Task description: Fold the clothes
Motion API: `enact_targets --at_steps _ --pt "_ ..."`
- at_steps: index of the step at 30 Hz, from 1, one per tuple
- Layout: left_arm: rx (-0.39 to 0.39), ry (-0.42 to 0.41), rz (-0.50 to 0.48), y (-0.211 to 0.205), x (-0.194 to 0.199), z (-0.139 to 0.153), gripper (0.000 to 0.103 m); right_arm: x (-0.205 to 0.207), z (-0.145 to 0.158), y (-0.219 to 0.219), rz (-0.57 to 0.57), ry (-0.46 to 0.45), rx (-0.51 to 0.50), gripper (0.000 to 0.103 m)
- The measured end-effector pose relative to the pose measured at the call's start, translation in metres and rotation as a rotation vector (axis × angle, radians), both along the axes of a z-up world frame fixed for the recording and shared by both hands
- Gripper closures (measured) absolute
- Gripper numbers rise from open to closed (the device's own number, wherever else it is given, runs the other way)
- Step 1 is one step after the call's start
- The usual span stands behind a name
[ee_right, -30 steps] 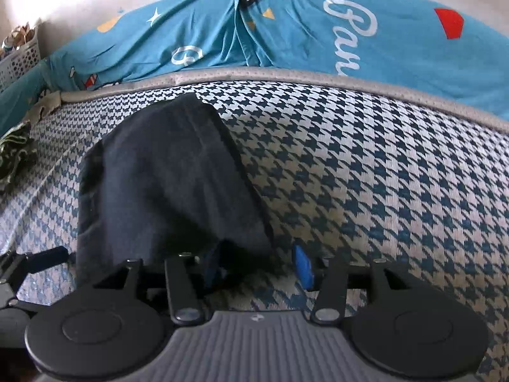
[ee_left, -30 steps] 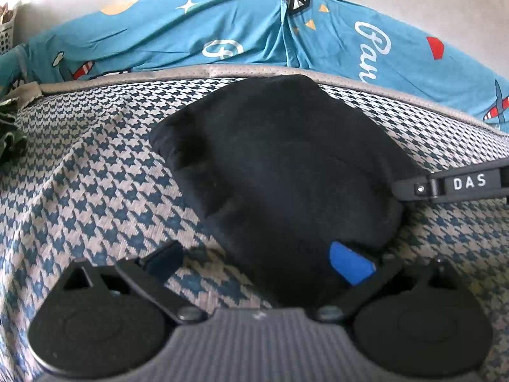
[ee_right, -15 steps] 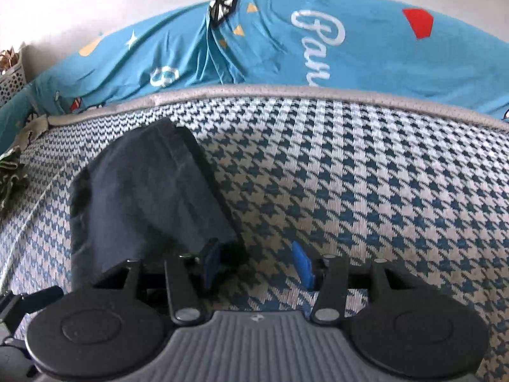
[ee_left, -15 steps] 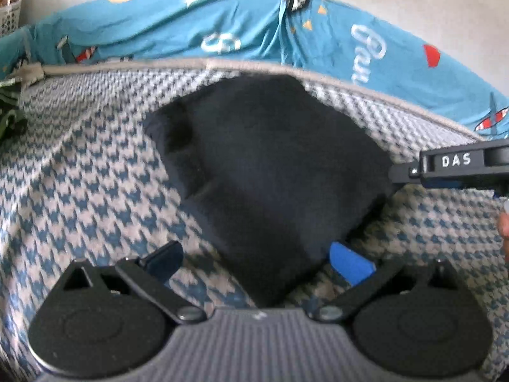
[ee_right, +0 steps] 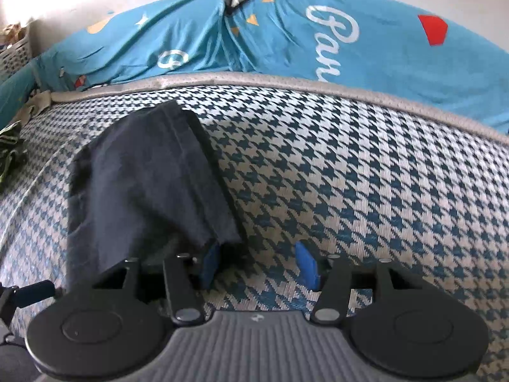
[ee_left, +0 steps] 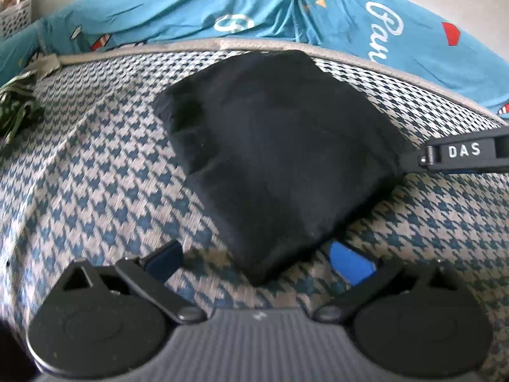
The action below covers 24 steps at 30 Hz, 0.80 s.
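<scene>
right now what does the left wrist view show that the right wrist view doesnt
Only the left wrist view shows the right gripper's finger marked DAS from the side, reaching the folded dark garment at its right edge.

Only the right wrist view shows the right gripper head-on, jaws opening, with the garment's corner lying over its left finger.

Both show the garment on the houndstooth mat, the blue printed bedding behind, and a white basket at far left.

Both wrist cameras close above bed, angled down toward blue duvet (ee_left: 254, 9); both share dark garment (ee_left: 280, 159).
</scene>
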<state>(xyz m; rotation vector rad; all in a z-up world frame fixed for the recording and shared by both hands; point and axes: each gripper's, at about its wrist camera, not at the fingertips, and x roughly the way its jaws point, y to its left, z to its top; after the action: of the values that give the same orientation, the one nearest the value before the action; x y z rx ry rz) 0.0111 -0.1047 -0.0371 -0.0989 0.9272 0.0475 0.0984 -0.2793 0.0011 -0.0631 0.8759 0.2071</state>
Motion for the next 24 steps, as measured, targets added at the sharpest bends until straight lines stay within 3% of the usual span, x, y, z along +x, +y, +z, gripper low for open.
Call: enact_targets --at_steps 4,10,15,24 --pt "-0.009 0.029 0.037 -0.001 -0.005 0.004 0.000 -0.009 0.008 -0.001 0.042 -0.020 -0.015 0.033" --pt "0.016 0.054 0.084 -0.004 -0.013 0.009 0.000 -0.025 0.016 0.008 0.151 -0.070 -0.080 0.025" --pt "0.026 0.063 0.108 -0.006 -0.017 0.012 0.000 -0.032 0.014 0.013 0.182 -0.060 -0.124 0.024" --pt "0.016 0.082 0.137 -0.006 -0.024 0.012 0.000 -0.034 0.020 0.005 0.168 -0.055 -0.092 0.022"
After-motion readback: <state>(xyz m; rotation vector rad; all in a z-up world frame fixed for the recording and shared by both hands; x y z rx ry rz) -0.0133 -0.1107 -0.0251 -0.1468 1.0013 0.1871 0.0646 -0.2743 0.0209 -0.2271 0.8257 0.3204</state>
